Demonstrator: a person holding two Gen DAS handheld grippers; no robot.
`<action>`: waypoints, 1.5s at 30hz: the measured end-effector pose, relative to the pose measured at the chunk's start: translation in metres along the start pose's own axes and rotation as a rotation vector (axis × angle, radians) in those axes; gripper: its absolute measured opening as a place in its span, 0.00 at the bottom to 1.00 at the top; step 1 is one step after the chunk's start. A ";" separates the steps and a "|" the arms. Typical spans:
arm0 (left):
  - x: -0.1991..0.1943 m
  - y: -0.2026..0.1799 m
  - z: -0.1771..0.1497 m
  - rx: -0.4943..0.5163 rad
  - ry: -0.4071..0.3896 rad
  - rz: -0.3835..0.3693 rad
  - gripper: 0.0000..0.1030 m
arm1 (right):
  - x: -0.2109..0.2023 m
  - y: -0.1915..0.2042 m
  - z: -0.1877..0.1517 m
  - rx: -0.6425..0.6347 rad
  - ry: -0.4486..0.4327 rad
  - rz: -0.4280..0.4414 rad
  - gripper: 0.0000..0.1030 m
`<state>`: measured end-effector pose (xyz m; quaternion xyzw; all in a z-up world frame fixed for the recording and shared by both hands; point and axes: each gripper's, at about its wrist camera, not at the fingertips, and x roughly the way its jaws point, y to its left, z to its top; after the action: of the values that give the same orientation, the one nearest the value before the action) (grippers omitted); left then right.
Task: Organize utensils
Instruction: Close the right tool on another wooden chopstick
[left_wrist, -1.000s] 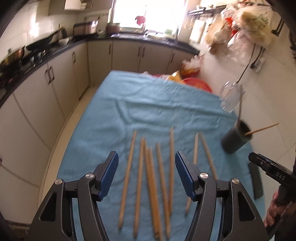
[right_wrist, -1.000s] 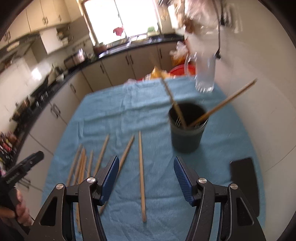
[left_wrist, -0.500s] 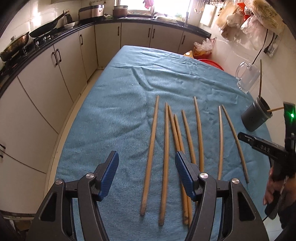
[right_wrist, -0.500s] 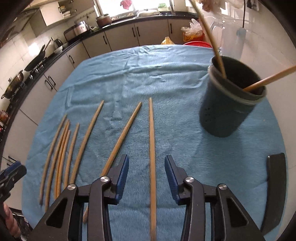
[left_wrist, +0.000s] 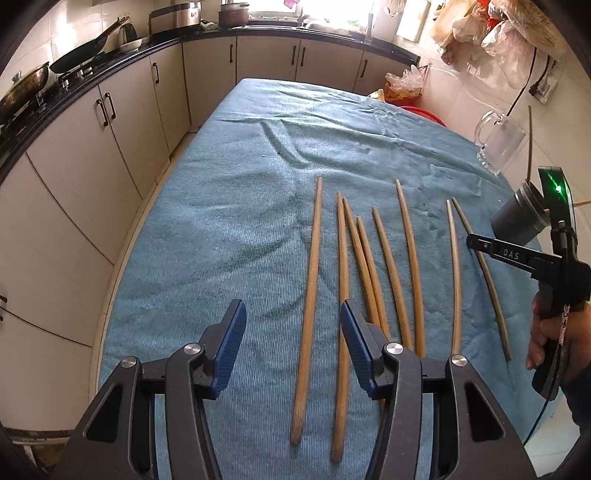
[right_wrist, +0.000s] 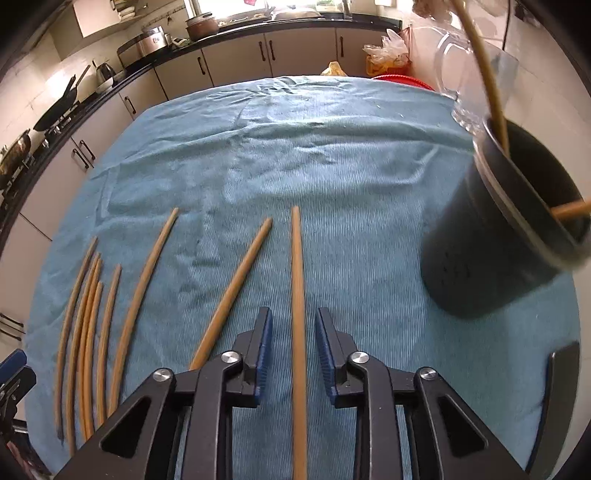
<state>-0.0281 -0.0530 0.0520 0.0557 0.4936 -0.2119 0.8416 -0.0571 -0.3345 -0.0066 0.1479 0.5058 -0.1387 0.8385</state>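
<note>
One chopstick: I'm straddling it, right gripper fingers spread; light, stiff, slick, so I'm pinching mid-shaft.
Holder: sitting at 2 o'clock.
Left gripper: fingers spread, idling.

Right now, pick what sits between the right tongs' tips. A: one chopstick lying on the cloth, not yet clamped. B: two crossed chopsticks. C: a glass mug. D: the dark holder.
A: the right tongs straddle a single chopstick flat on the blue cloth, with gaps on both sides.

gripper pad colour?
Blue, ribbed pads on black fingers; clearest in the left wrist view.
</note>
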 end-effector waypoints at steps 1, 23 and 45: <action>0.003 -0.001 0.001 0.004 0.003 0.000 0.50 | 0.001 0.001 0.002 -0.007 0.004 -0.001 0.10; 0.079 -0.025 0.055 0.126 0.050 0.095 0.32 | -0.008 -0.010 -0.011 -0.021 0.091 0.014 0.08; 0.065 -0.046 0.066 0.151 0.017 0.081 0.06 | -0.016 -0.001 0.010 -0.051 0.090 0.048 0.07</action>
<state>0.0336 -0.1340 0.0345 0.1408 0.4807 -0.2137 0.8387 -0.0563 -0.3379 0.0125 0.1448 0.5428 -0.0990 0.8214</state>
